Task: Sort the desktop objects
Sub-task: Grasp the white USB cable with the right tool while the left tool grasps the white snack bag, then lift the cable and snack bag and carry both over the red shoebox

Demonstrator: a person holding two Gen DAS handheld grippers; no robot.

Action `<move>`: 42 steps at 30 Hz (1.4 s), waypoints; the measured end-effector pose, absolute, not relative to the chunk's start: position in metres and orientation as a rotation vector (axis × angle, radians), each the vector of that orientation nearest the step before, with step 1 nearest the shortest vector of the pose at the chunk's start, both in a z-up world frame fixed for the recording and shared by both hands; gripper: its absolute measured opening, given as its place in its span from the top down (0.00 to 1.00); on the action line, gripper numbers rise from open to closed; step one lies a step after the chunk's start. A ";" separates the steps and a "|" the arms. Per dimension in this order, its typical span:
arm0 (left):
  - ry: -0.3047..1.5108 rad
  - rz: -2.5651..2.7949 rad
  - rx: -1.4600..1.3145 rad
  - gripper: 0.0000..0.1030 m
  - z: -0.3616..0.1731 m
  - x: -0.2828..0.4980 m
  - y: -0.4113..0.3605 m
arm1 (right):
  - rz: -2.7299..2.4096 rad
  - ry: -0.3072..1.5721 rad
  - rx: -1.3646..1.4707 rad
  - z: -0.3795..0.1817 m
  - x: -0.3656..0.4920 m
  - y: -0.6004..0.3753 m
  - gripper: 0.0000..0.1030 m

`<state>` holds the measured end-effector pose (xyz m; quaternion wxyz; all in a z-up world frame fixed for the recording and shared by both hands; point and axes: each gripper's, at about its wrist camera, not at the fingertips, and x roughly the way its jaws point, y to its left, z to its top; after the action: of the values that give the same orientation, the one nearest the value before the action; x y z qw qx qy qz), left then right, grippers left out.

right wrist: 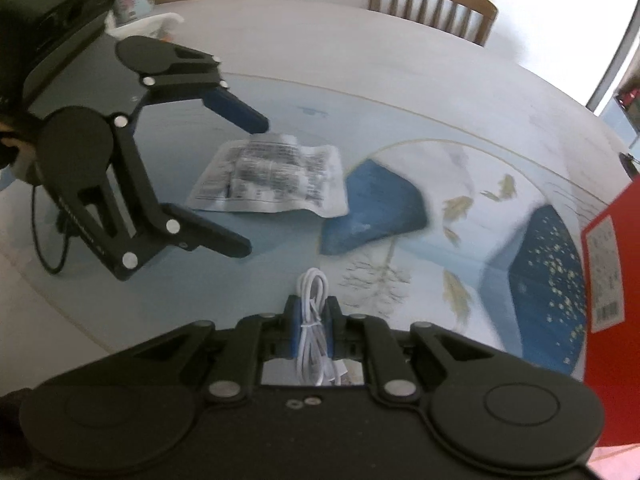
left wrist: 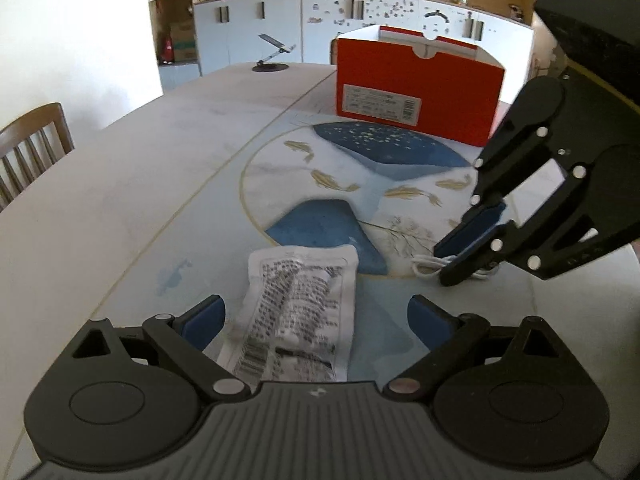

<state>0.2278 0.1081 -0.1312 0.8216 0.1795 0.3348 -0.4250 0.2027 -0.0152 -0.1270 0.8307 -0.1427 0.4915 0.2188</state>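
Observation:
A clear plastic packet with black print (left wrist: 298, 320) lies flat on the table mat, between the open fingers of my left gripper (left wrist: 316, 316). It also shows in the right wrist view (right wrist: 272, 178), with my left gripper (right wrist: 252, 184) open around its near end. My right gripper (right wrist: 312, 312) is shut on a coiled white cable (right wrist: 314, 320), low over the mat. In the left wrist view my right gripper (left wrist: 460, 258) sits at the right with the cable (left wrist: 428, 266) showing under its tips. An open orange box (left wrist: 416, 96) stands beyond.
The table (left wrist: 120, 200) carries a blue mat with a whale and fish print (left wrist: 380, 184). A metal stand (left wrist: 272, 56) sits at the far end. A wooden chair (left wrist: 32, 148) is at the left edge, another (right wrist: 432, 4) across. White cabinets line the back wall.

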 end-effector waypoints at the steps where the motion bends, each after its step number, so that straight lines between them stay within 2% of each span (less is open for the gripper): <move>1: 0.713 -0.901 0.379 0.05 -0.132 0.229 0.106 | 0.455 1.044 -0.302 -0.127 0.204 -0.017 0.85; 4: 0.717 -0.890 0.396 0.05 -0.136 0.229 0.099 | 0.440 1.044 -0.300 -0.128 0.204 -0.018 0.79; 6: 0.727 -0.890 0.404 0.11 -0.138 0.229 0.098 | 0.436 1.039 -0.303 -0.129 0.202 -0.018 0.79; 9: 0.732 -0.869 0.392 0.14 -0.140 0.227 0.100 | 0.426 1.034 -0.279 -0.129 0.202 -0.020 0.76; 11: 0.734 -0.842 0.371 0.21 -0.139 0.227 0.100 | 0.418 1.039 -0.245 -0.129 0.202 -0.023 0.76; 13: 0.732 -0.826 0.364 0.35 -0.137 0.225 0.098 | 0.409 1.035 -0.222 -0.129 0.202 -0.024 0.77; 14: 0.732 -0.817 0.360 0.38 -0.137 0.224 0.097 | 0.406 1.031 -0.221 -0.129 0.201 -0.024 0.78; 19: 0.750 -0.738 0.330 0.39 -0.136 0.217 0.092 | 0.407 1.027 -0.221 -0.127 0.199 -0.021 0.87; 30: 0.788 -0.631 0.179 0.40 -0.120 0.199 0.099 | 0.385 1.027 -0.194 -0.122 0.196 -0.031 0.91; 42: 0.794 -0.555 0.074 0.41 -0.096 0.170 0.096 | 0.385 0.975 -0.129 -0.102 0.187 -0.056 0.91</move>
<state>0.1695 0.0957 -0.0959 0.8844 0.0354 0.3815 -0.2666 0.1866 -0.0563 -0.1015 0.8637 -0.0615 0.4653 0.1837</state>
